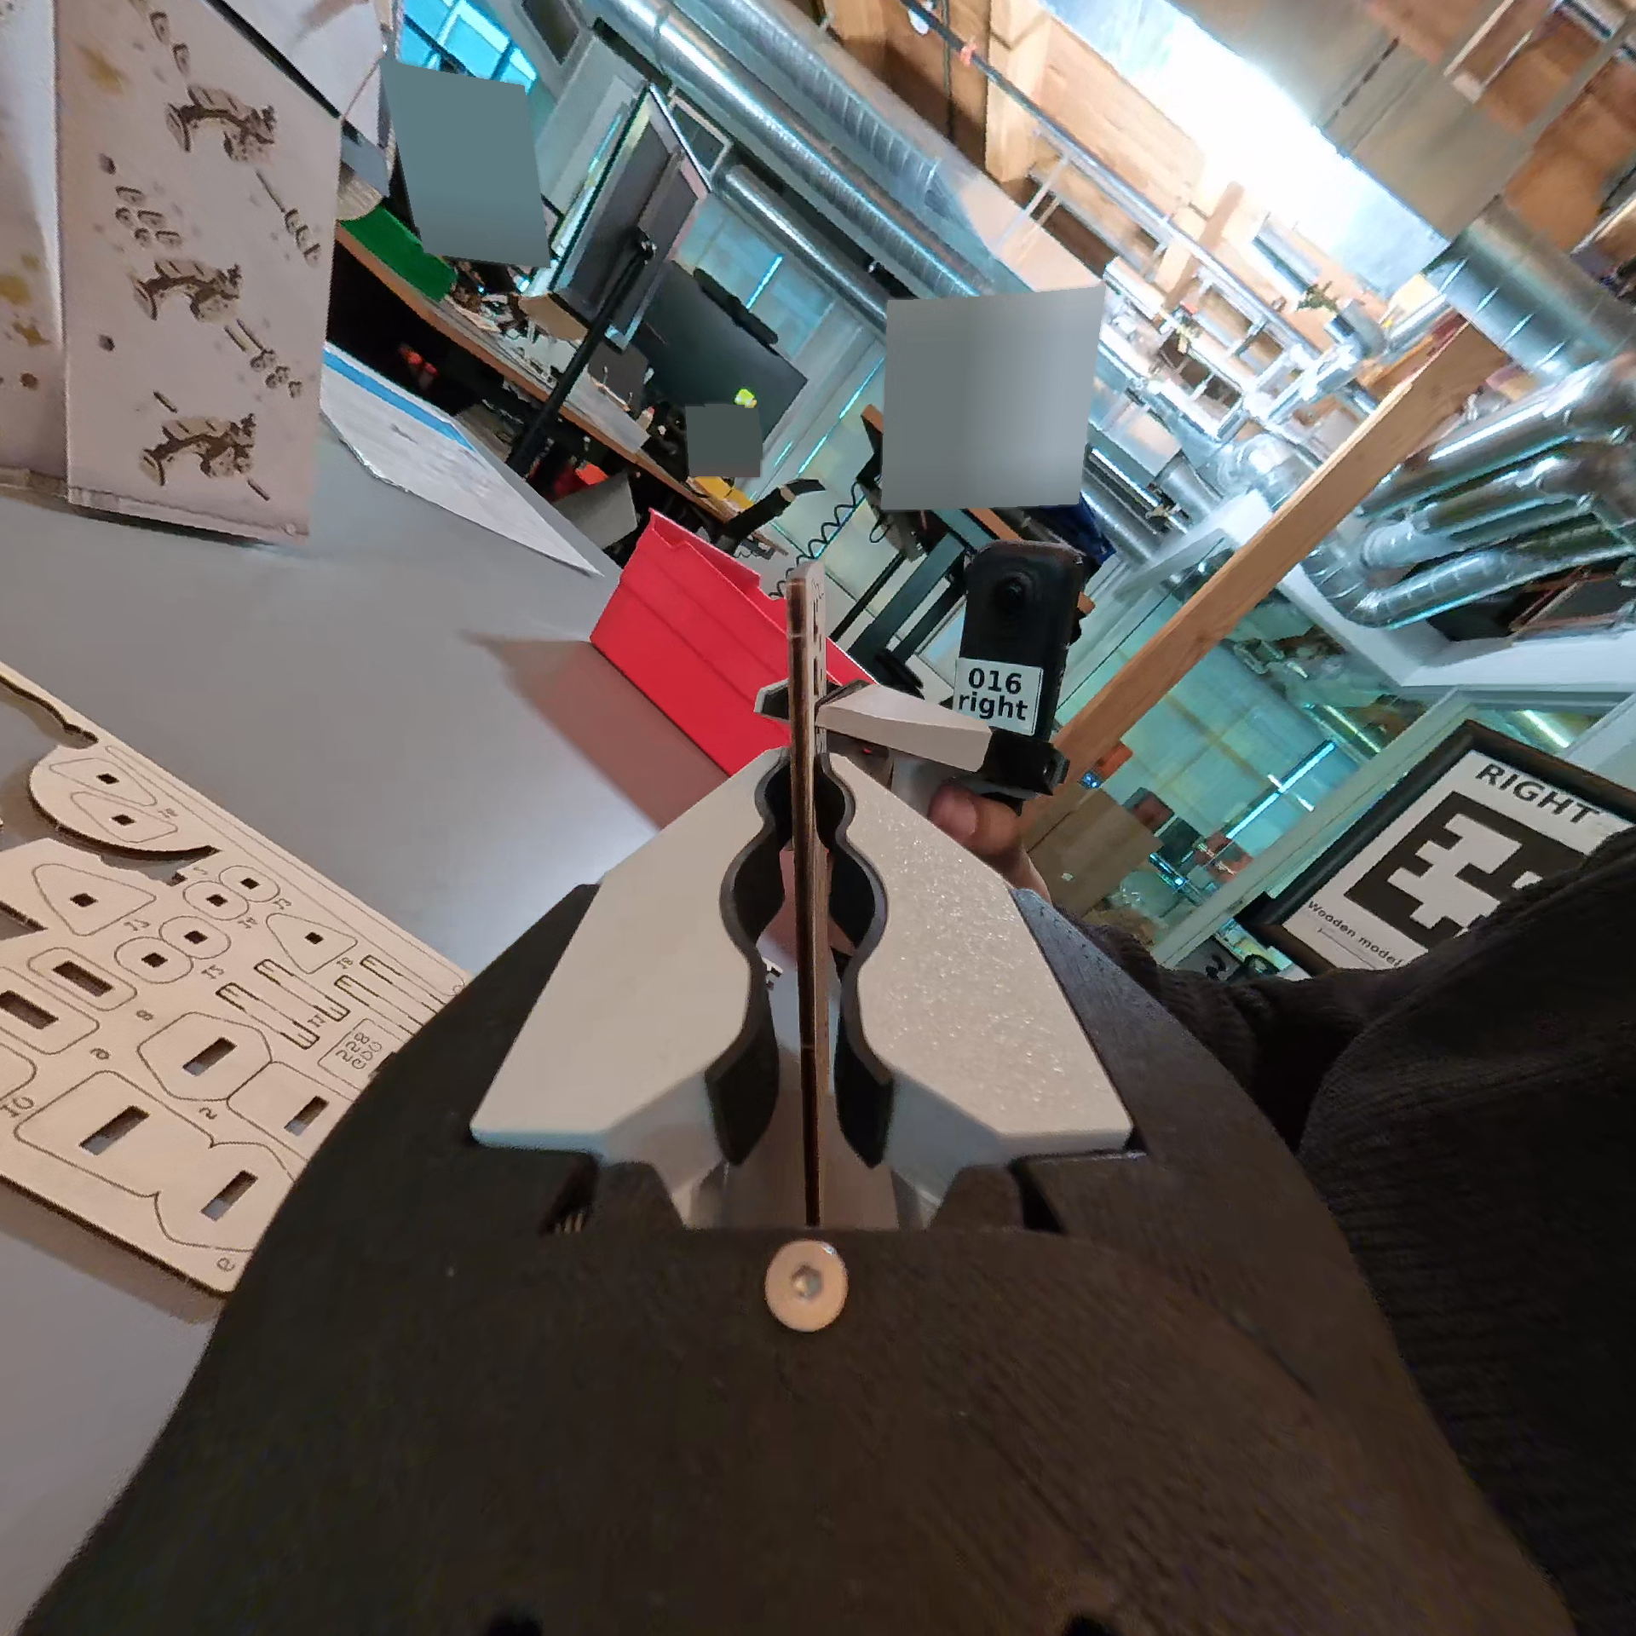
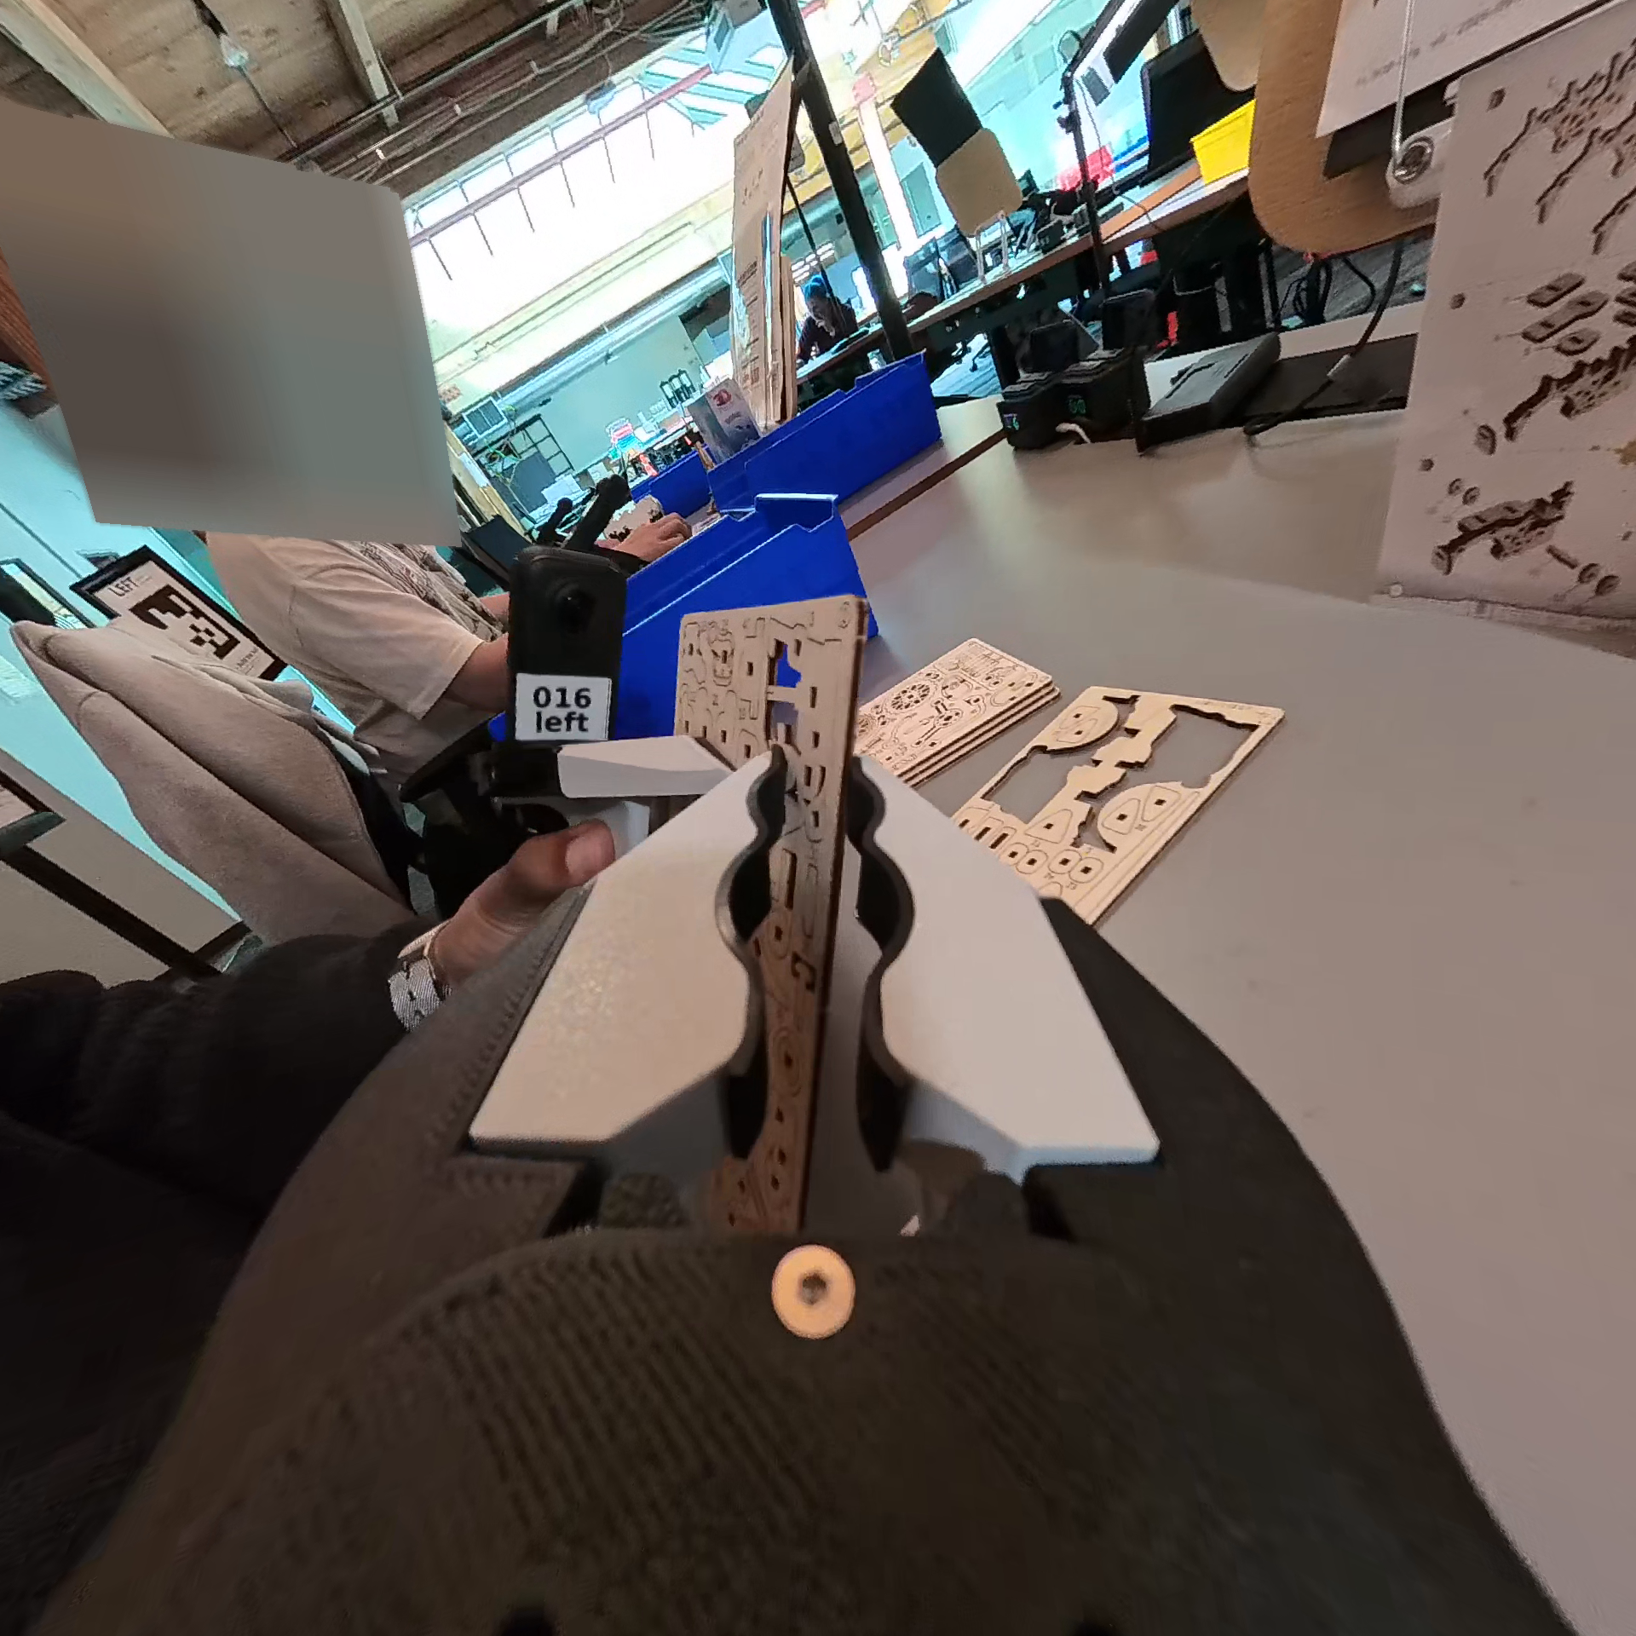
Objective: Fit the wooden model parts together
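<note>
A thin laser-cut wooden sheet (image 1: 806, 673) stands upright, seen edge-on in the left wrist view. My left gripper (image 1: 807, 766) is shut on it. In the right wrist view the same sheet (image 2: 779, 673) shows its cut-out face, and my right gripper (image 2: 819, 766) is shut on it. The right gripper (image 1: 828, 708) also shows farther off in the left wrist view, clamped across the sheet. The left gripper's grey fingers (image 2: 637, 766) reach the sheet from the left in the right wrist view. The sheet is held above the grey table (image 1: 354, 664).
A partly emptied wooden parts sheet (image 1: 177, 1018) lies flat on the table, also seen in the right wrist view (image 2: 1124, 788) next to a stack of sheets (image 2: 965, 708). A red bin (image 1: 699, 655), blue bins (image 2: 735, 575) and a standing instruction sheet (image 1: 186, 266) are behind. The tips of both grippers are at nearly the same place.
</note>
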Demonstrator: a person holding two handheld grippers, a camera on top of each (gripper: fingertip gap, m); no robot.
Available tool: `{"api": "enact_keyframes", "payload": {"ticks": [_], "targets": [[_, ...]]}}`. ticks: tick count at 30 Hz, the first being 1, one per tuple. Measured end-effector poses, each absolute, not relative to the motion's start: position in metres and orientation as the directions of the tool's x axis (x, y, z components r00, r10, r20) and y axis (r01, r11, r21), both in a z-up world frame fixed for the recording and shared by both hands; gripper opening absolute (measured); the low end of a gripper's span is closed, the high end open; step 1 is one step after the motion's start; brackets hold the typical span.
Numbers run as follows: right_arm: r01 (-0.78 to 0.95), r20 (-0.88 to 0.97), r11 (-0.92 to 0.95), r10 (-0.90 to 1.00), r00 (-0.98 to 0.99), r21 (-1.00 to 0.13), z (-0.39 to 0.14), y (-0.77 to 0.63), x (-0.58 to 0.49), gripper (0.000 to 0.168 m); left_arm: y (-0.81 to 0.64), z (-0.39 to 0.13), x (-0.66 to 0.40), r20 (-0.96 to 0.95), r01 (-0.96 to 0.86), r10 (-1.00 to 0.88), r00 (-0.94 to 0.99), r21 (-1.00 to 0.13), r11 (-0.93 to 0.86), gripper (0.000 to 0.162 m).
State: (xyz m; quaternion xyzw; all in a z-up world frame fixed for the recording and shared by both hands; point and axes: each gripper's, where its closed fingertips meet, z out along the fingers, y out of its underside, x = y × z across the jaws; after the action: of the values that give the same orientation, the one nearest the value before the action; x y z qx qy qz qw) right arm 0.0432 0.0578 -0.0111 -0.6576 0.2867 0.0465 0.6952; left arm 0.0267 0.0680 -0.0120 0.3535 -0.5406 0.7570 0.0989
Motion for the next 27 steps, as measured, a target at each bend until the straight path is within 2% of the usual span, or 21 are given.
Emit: {"api": "enact_keyframes", "payload": {"ticks": [10,14,17,23,27], "targets": [[-0.452,-0.465,0.121,-0.343,0.816,-0.884,-0.015,0.057,0.046,0.014,0.068,-0.015,0.029,0.628,-0.513,-0.267,-0.730,-0.764,-0.392,0.000],[-0.404,-0.439,0.172,-0.334,0.834,-0.899,-0.009,0.057,0.047,0.015,0.069,-0.010,0.028,0.651,-0.540,-0.231,-0.723,-0.741,-0.400,0.000],[-0.434,-0.497,0.253,-0.313,0.809,-0.865,-0.001,0.054,0.050,0.022,0.071,-0.014,0.030,0.694,-0.583,-0.191,-0.695,-0.698,-0.415,0.000],[-0.557,-0.627,0.319,-0.186,0.757,-0.767,0.002,0.051,0.050,0.008,0.063,-0.015,0.023,0.672,-0.590,-0.176,-0.720,-0.725,-0.355,0.000],[-0.593,-0.648,0.303,-0.123,0.752,-0.746,0.004,0.052,0.045,0.001,0.066,-0.016,0.024,0.737,-0.663,-0.076,-0.671,-0.643,-0.382,0.001]]}}
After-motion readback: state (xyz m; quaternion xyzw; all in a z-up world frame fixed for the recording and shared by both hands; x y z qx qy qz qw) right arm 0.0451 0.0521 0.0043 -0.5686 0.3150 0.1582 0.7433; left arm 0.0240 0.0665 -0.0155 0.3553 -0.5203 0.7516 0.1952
